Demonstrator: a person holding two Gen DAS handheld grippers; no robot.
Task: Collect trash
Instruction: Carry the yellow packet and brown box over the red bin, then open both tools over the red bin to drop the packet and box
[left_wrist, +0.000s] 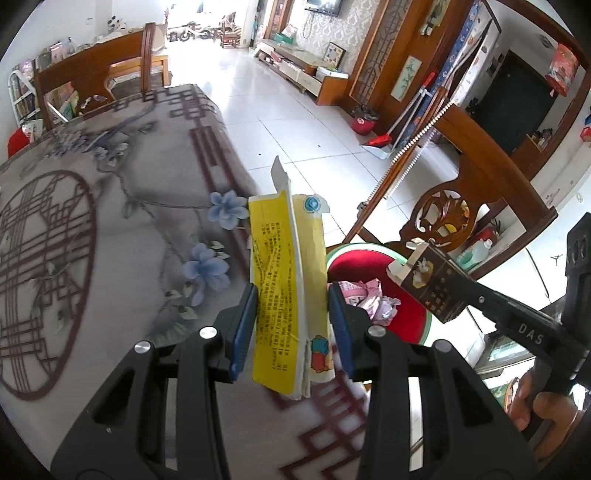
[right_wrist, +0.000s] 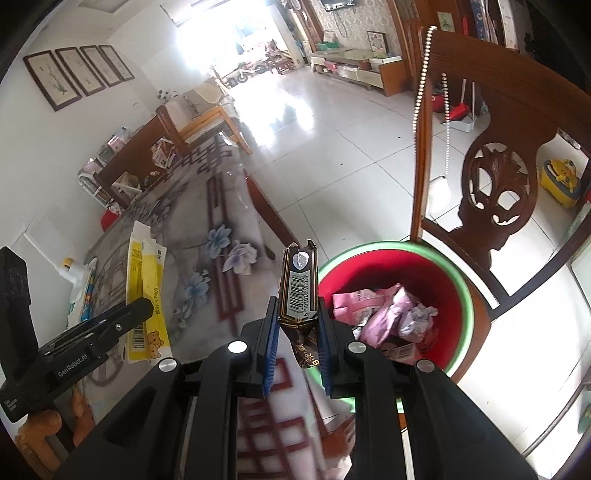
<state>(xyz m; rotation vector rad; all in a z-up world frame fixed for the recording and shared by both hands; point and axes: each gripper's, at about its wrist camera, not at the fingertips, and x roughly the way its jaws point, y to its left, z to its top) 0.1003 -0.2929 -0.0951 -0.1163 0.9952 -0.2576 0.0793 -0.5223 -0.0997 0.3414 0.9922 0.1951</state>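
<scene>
Left tool (left_wrist: 291, 325) pinches a yellow carton (left_wrist: 286, 280); right tool (right_wrist: 295, 332) pinches a barcoded brown wrapper (right_wrist: 298, 288)

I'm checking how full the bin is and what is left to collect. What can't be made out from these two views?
- Red bin: its bottom is hidden in both views by pink wrappers; the right gripper covers its near rim.
- Yellow box: small print is unreadable in the left wrist view.
- Dark brown box: its lower end is hidden between the fingers.
- Table: its near part is blurred and cut off by the gripper bodies.
</scene>
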